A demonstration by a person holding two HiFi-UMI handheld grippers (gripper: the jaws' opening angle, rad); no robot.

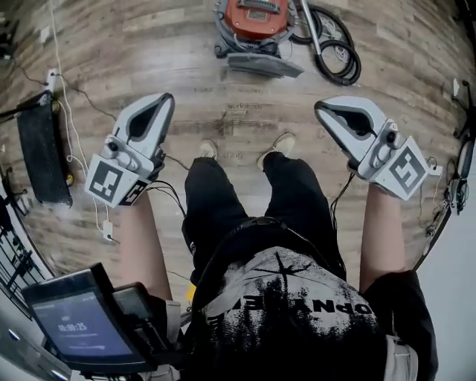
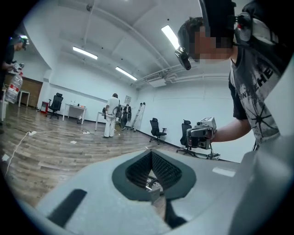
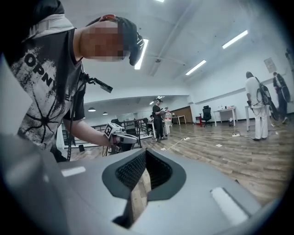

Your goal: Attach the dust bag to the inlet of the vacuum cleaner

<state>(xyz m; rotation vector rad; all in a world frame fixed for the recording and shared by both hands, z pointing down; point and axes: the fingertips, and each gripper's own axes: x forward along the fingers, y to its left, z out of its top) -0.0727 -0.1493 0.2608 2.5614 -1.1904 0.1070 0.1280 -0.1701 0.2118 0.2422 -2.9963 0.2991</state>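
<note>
The orange and grey vacuum cleaner [image 1: 253, 22] stands on the wooden floor beyond the person's feet. A flat grey piece [image 1: 264, 65] lies against its near side; I cannot tell whether that is the dust bag. My left gripper [image 1: 165, 103] is held high at the left, shut and empty. My right gripper [image 1: 321, 109] is held high at the right, also shut and empty. The two point towards each other: the right gripper [image 2: 202, 133] shows in the left gripper view and the left gripper [image 3: 117, 134] in the right gripper view. Both sets of jaws are closed with nothing between them.
A black hose [image 1: 336, 48] coils beside the vacuum. A black flat object [image 1: 41, 149] and cables lie on the floor at the left. A screen [image 1: 74, 324] sits at the lower left. People, desks and office chairs [image 2: 157, 130] stand further off in the room.
</note>
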